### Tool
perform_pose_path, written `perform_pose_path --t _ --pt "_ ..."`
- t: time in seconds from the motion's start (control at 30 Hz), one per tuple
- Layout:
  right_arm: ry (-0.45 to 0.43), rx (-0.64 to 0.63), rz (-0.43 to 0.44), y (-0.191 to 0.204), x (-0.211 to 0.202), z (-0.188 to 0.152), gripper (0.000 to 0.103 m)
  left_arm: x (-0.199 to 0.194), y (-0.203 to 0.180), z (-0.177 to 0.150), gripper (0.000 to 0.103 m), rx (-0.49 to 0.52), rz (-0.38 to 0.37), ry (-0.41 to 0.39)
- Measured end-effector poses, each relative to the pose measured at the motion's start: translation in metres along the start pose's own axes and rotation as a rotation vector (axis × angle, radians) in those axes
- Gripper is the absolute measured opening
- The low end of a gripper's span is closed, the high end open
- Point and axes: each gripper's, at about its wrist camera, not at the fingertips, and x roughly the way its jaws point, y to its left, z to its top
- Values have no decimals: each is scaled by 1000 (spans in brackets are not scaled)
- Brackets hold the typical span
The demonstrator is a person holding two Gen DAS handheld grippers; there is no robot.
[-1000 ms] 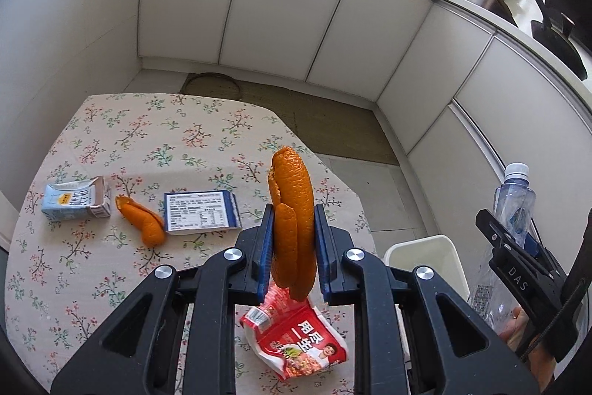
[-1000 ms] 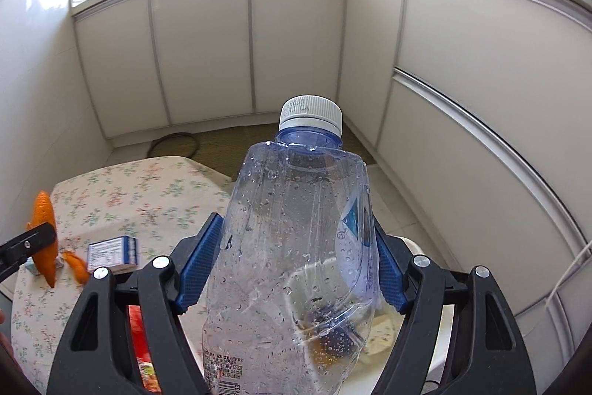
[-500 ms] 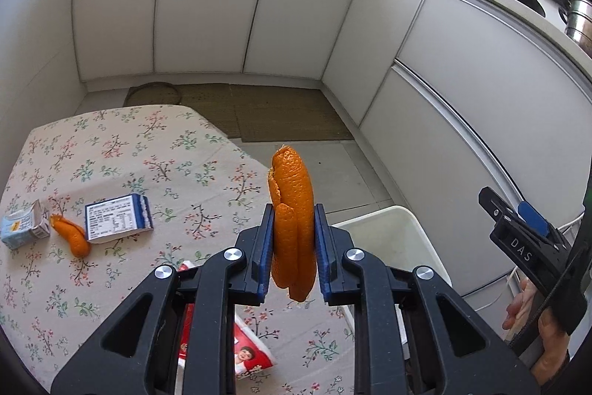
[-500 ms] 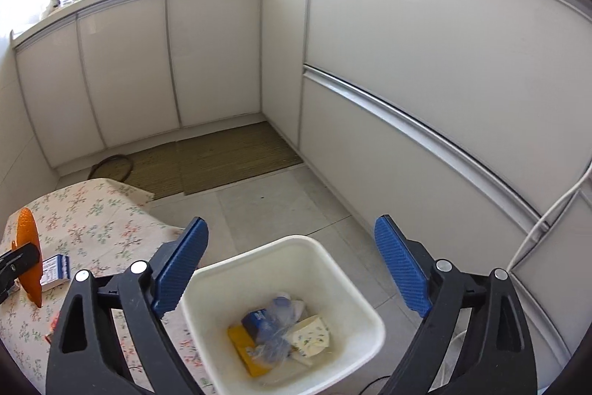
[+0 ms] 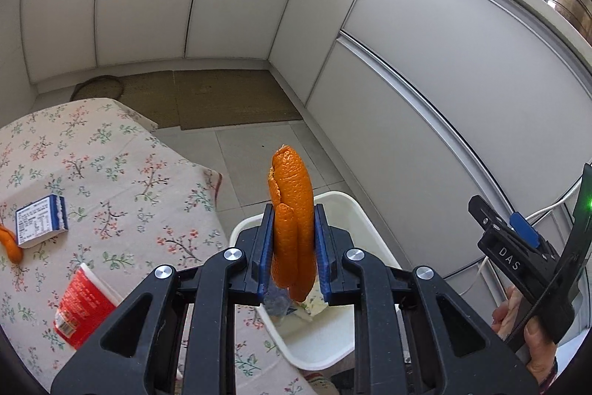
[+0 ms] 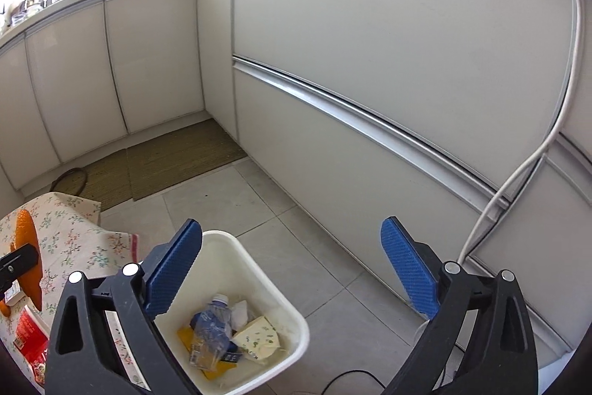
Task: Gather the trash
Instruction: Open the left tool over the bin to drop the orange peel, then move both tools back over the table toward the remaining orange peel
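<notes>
My left gripper (image 5: 292, 247) clamps an orange peel (image 5: 292, 206) above the white bin (image 6: 259, 269); my right gripper (image 6: 292, 269) hangs spread apart, empty.

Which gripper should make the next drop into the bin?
Left. The left gripper is shut on the orange peel above the white bin. The right gripper is open and empty; the plastic bottle lies in the bin.
</notes>
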Motion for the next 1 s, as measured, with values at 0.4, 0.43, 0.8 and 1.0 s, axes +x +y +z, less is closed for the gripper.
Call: perform_pose_path --t 0.4,0.43,0.8,1.0 --pt "17 24 -28 -20 6 -3 95 30 -40 5 51 52 -20 28" --pt "15 23 -27 -18 5 -2 95 29 -40 5 53 55 -15 28" --pt "-22 -14 16 13 -6 -5 96 16 -14 -8 87 49 109 11" --pt "-29 -79 56 47 -11 -9 96 0 16 -12 92 18 173 -11"
